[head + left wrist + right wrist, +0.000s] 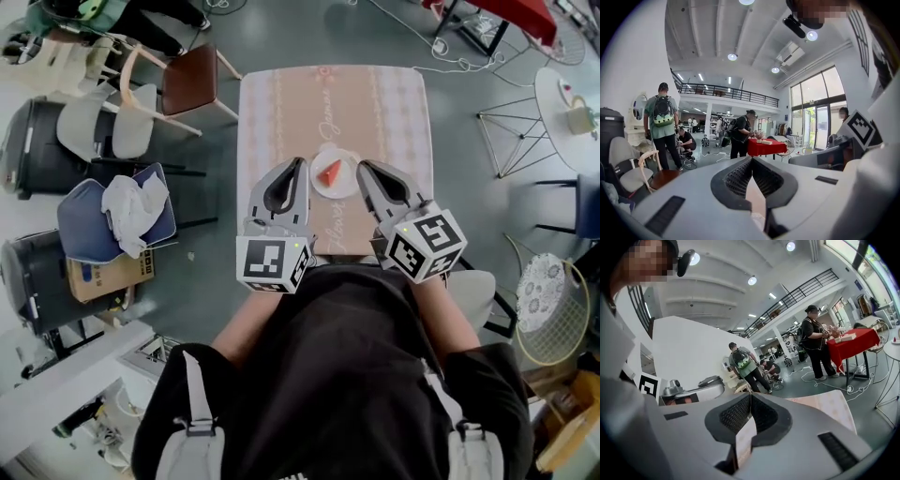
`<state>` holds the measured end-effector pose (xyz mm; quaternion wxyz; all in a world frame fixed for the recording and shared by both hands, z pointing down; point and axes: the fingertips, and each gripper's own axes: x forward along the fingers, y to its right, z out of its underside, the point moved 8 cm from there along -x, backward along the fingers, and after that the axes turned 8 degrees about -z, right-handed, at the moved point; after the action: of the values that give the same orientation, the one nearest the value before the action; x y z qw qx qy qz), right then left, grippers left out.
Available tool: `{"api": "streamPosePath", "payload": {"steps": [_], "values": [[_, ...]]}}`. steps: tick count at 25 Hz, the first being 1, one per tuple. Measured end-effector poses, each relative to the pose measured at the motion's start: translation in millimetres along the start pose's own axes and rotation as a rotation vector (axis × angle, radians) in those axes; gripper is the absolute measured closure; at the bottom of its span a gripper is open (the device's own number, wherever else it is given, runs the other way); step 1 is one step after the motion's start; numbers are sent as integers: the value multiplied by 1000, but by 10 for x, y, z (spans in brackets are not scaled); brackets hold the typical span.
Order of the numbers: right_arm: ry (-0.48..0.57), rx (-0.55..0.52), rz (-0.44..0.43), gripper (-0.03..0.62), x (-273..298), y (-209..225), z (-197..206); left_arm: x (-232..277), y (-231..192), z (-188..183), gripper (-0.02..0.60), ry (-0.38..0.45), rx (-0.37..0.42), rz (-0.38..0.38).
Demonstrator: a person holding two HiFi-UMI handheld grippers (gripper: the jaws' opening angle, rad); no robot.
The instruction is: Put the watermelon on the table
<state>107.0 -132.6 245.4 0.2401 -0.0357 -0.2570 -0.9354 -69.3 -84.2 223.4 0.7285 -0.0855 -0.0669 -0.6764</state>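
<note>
Watermelon: a small red wedge-shaped slice of watermelon. It lies on a round white plate, and the plate stands near the middle of the pale pink patterned tabletop.
Left claw: jaws together with nothing between them. It is held above the tabletop, just left of the plate and clear of the slice.
Right claw: jaws together and empty. It is just right of the plate and not touching it.
Weight: probably light, so one claw should carry it.
Texture: the flesh is likely soft and wet. It would be slippery under the pads and easy to crush or tear.
Where to hold: across the two flat faces, low down at the thick end. The rind should be firmest, but it is too small to make out here.
Squeeze: gentle, just enough to stop it sliding.
Task standing: the slice sits on its plate on the tabletop, so little seems left to do.
</note>
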Motion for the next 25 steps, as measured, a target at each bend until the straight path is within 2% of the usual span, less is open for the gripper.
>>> {"api": "streamPosePath", "payload": {"steps": [7,21,25], "values": [[28,-45,37,576,45,-234,-31,-139,-16,-126,569,23,49,36],[-15,-218,100,576,91,-1386,273,-1002,-335,-65,571,10,33,48],[-13,-229,105,576,71,-1722,437,-1263,-367,4,571,18,9,61]]}}
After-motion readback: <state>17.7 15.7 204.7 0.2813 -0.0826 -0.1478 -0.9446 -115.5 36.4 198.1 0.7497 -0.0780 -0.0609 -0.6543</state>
